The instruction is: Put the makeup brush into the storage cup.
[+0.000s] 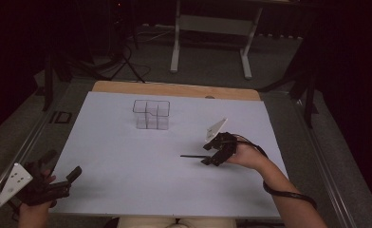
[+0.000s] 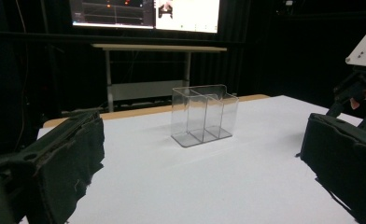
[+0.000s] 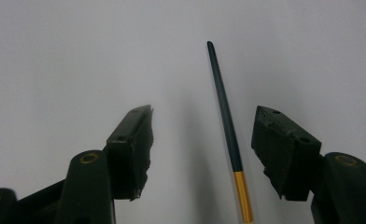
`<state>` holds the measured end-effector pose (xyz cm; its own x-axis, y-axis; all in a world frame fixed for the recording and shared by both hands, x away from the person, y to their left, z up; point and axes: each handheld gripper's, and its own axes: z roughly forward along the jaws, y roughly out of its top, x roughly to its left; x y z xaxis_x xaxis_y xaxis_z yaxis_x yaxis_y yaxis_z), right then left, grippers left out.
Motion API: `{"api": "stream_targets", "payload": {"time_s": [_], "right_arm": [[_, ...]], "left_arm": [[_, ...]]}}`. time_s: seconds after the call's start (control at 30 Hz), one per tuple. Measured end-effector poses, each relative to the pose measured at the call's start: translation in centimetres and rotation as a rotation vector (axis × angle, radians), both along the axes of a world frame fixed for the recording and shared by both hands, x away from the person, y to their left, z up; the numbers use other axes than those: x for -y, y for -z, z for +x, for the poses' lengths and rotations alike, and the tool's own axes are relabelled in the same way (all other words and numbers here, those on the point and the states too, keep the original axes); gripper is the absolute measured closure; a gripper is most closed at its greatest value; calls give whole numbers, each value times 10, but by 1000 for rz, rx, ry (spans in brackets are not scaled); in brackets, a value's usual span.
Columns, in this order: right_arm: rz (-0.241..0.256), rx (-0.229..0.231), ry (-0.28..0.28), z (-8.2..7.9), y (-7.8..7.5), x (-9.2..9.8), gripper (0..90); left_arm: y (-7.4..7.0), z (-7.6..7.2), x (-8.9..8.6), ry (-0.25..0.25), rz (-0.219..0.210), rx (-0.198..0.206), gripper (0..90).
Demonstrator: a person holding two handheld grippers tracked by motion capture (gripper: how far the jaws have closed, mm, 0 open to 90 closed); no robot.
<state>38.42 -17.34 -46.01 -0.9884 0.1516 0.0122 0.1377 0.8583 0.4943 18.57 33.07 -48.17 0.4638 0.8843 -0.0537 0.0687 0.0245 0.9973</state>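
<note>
Dark green with a gold end, the pencil (image 3: 225, 116) lies flat on the white counter (image 1: 127, 180) between your right gripper (image 3: 202, 135) fingers, spread wide and touching nothing. Your left gripper (image 2: 202, 154) is open too, empty, facing the clear organizer (image 2: 203, 114).

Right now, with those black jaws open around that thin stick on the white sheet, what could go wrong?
1. The pencil lies nearer one jaw of the right gripper, so closing could nudge or roll it before it is gripped.
2. It lies flat on the white sheet; the jaws may scrape or snag the sheet.
3. The clear organiser looks light; a long pencil might tip it if dropped in there.
</note>
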Motion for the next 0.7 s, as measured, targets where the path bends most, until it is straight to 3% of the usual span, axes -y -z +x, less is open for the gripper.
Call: {"api": "stream_targets", "payload": {"time_s": [0.7], "right_arm": [[-129,-20,-18,20,5,-6,452]], "left_arm": [[0,0,0,1,-2,-2,4]]}}
